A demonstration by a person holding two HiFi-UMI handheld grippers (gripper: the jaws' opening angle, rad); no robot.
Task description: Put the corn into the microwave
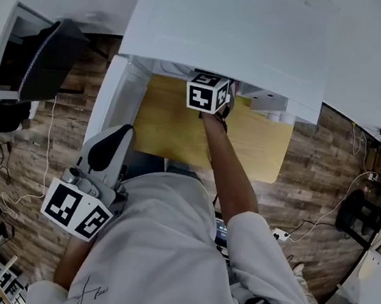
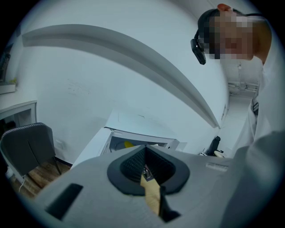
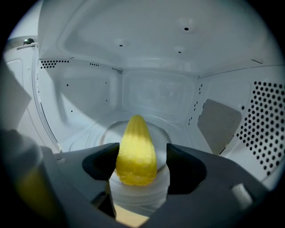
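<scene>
Release step: R tool (image 3: 142,155) inside microwave (image 3: 156,91), jaws wide apart, gripping nothing. Corn (image 3: 136,149) lies between them on glass tray (image 3: 95,133), tip toward far wall. L tool (image 2: 144,164) shut, empty, near-left. Next: draw R tool straight back w/o nudging corn.

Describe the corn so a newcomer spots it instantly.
Look into the open white microwave. On its round glass plate lies the corn, between the right gripper's parted jaws. It's the only yellow thing in there, a tapered cob pointing towards the back wall.
</scene>
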